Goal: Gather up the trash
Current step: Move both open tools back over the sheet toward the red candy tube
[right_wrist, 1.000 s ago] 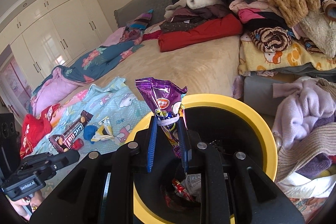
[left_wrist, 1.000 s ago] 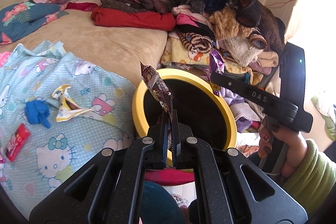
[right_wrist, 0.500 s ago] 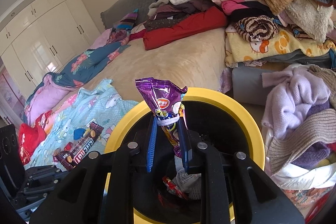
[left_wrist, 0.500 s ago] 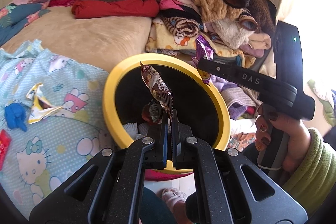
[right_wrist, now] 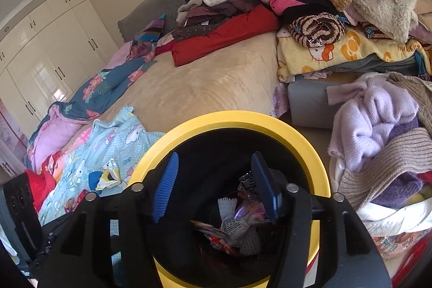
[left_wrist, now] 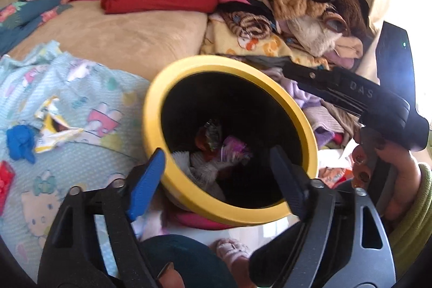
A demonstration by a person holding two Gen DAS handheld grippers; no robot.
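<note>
Both grippers, left gripper [left_wrist: 216, 172] and right gripper [right_wrist: 213, 185], opening empty over bin [left_wrist: 151, 109]; remaining crumpled wrapper [left_wrist: 54, 126] lies left, nearer left.

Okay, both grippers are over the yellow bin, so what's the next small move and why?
Probably swing the left gripper back to the crumpled yellow-and-white wrapper on the Hello Kitty blanket. Both sets of jaws are opening with nothing between them, and wrappers lie inside the yellow bin. A blue scrap and a red packet lie beside that wrapper.
</note>
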